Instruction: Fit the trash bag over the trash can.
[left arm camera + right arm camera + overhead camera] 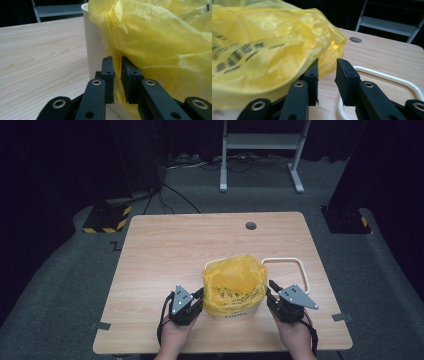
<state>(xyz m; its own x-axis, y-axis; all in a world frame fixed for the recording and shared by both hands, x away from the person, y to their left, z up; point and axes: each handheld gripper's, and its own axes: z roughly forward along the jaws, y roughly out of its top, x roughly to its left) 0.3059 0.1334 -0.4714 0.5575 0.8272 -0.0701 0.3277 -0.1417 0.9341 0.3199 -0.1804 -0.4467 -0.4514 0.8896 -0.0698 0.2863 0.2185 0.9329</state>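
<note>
Fingers on the left gripper (117,72) are sitting narrow, a fold of the yellow bag (234,282) lying in the slot between them; I cannot tell whether the pads are actually biting on it. The right gripper (327,75) is also sitting at a narrow gap, with nothing between its jaws: the bag's bulge is lying just beside the left jaw, wood showing through the gap.

Moving outward: the bag is draping over the rim of the white bin (93,47), which is standing near the front edge of the table (165,245), between the two grippers. The white frame (301,270) is lying flat just beside the bin, toward the right edge.

Risks from here, as I'm judging it:
- thin film is sliding out of a loose left pinch when pulled, so the liner is not seating on the rim
- pulling one-sided, with the right jaws closing on air, is tipping or dragging the light bin
- the right gripper is catching the frame while reaching in
</note>
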